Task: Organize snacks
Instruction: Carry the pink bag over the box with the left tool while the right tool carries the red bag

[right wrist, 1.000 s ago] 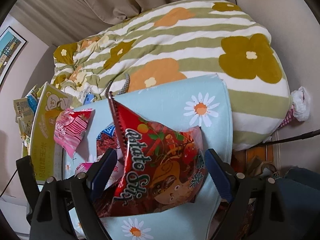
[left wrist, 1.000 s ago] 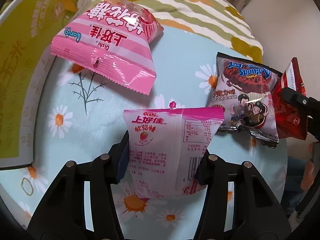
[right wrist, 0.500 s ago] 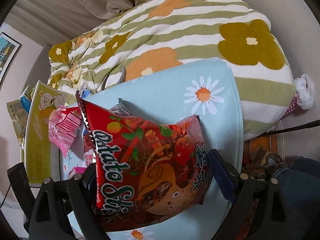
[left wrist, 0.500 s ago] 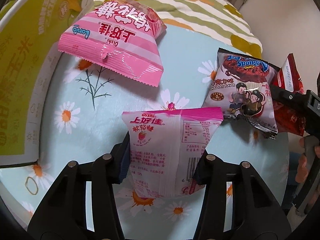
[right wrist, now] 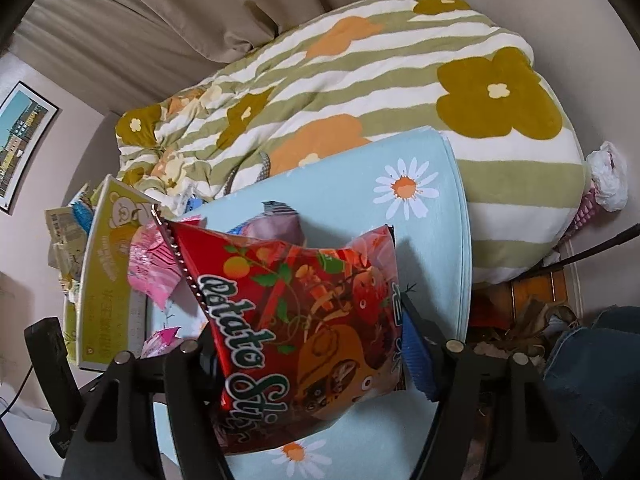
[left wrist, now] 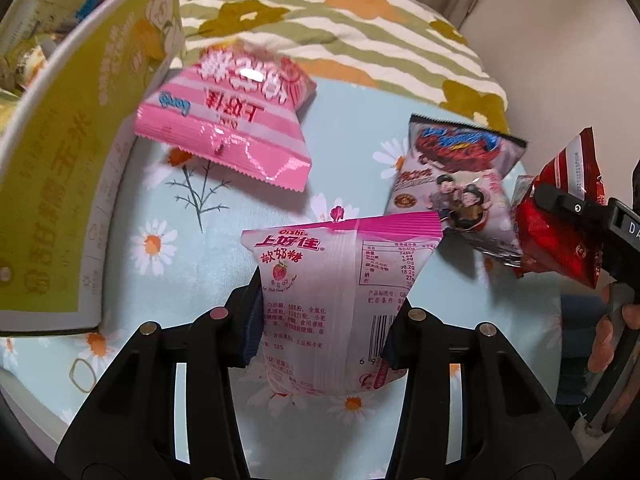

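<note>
My left gripper [left wrist: 322,328] is shut on a pale pink Oishi candy packet [left wrist: 340,300], which hangs just above the daisy-print tablecloth [left wrist: 180,240]. In the right wrist view my right gripper [right wrist: 312,354] has its jaws closing on a red Potato Stix bag [right wrist: 304,320]. The blue right pad [right wrist: 416,352] touches the bag's edge, while the left finger is hidden behind it. The same red bag [left wrist: 560,220] shows at the right edge of the left wrist view. A pink striped Oishi bag [left wrist: 228,120] and a Sponge Crunch packet [left wrist: 452,184] lie on the cloth.
A tall yellow-green carton [left wrist: 60,168] stands along the table's left side, with more packets behind it. A striped flower quilt [right wrist: 360,80] lies beyond the table's far edge. A person's hand [left wrist: 612,336] and a jeans-clad leg [right wrist: 592,380] are at the right.
The right jaws have narrowed onto the red bag, which now fills the gap. The left gripper has risen a little with the pink packet still in it.
</note>
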Demonstrator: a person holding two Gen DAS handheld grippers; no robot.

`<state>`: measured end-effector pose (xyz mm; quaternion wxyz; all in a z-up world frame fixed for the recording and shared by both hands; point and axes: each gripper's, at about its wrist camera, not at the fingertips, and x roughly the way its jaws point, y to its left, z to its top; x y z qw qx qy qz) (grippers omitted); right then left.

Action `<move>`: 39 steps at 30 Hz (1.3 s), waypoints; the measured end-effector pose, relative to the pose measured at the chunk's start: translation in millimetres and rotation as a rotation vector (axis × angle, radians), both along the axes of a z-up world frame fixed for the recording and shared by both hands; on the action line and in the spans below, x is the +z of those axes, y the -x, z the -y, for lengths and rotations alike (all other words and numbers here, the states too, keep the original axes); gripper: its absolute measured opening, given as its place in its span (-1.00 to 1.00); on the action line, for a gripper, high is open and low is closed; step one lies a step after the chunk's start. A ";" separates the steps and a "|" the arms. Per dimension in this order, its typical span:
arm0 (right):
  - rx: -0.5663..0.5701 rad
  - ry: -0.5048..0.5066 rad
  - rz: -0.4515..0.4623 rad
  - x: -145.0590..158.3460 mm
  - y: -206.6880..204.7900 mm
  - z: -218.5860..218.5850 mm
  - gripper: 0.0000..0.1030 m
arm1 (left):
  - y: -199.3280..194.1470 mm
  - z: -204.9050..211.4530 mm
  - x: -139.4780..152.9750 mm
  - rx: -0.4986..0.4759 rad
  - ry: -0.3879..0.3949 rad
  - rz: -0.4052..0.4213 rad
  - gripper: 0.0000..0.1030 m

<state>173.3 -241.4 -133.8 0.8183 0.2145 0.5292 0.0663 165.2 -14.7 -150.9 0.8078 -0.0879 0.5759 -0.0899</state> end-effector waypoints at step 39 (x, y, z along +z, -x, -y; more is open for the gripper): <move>0.217 -0.065 0.321 156.7 -12.3 -322.2 0.28 | -23.5 -301.8 139.8 0.102 -0.019 0.255 -0.15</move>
